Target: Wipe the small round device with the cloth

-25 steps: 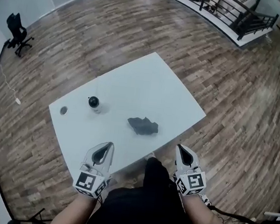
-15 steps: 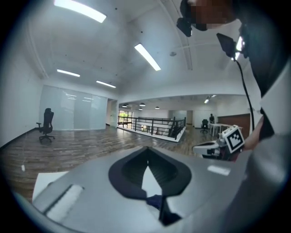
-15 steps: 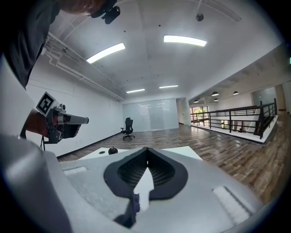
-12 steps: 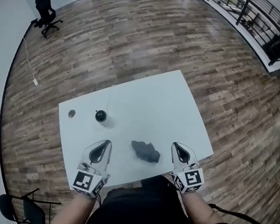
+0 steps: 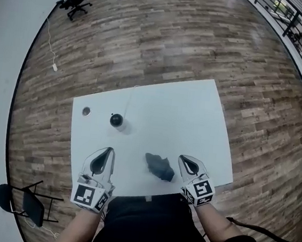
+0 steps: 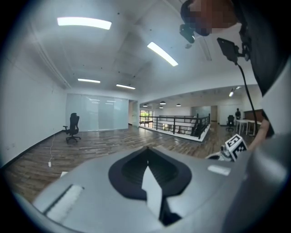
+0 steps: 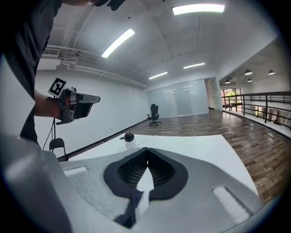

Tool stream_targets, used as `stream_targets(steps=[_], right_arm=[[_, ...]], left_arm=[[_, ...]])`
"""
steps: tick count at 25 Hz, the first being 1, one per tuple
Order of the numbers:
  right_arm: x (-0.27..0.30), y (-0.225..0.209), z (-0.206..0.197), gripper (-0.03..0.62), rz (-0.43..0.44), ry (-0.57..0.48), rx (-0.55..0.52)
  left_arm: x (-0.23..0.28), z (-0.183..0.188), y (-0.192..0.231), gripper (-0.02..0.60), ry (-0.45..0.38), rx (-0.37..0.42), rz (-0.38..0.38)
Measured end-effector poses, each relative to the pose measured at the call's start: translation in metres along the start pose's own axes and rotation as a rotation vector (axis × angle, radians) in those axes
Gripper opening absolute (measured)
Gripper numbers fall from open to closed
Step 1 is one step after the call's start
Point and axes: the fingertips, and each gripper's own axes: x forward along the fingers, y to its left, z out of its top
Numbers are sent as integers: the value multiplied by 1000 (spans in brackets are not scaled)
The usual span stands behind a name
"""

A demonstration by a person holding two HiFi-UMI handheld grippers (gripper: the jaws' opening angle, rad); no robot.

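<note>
Nothing has been wiped yet: the crumpled dark grey cloth (image 5: 160, 166) lies loose on the flat white bench (image 5: 194, 117), and the small round black-and-white device (image 5: 117, 120) stands up and to the left of the cloth, well apart from it. The left tongs (image 5: 107, 152) hang to the left of the cloth and the right tongs (image 5: 183, 159) just to its right, both squeezed closed with nothing in them. I think the cloth must be picked up first, then carried to the device and rubbed over it
</note>
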Motion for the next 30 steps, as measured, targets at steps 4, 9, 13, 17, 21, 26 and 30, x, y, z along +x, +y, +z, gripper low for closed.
stream_targets(steps=[4, 9, 13, 17, 21, 26, 30], right_arm=[[17, 12, -13, 9, 42, 80, -17], [33, 37, -22, 112, 95, 154, -78], [46, 59, -23, 161, 133, 172, -110], [53, 69, -40, 218, 145, 232, -127], [57, 74, -67, 241, 148, 305, -145], [61, 76, -98, 265, 146, 395, -217], [64, 73, -111, 273, 146, 442, -251]], left_arm=[[-9, -2, 11, 3, 4, -13, 23], [-18, -7, 25, 3, -12, -21, 24], [-26, -18, 41, 3, -12, -57, 38], [-27, -23, 46, 4, -5, -56, 18], [-30, -16, 57, 4, -12, -41, 23], [-34, -16, 68, 3, -3, -30, 44], [-35, -16, 71, 3, 6, -31, 52]])
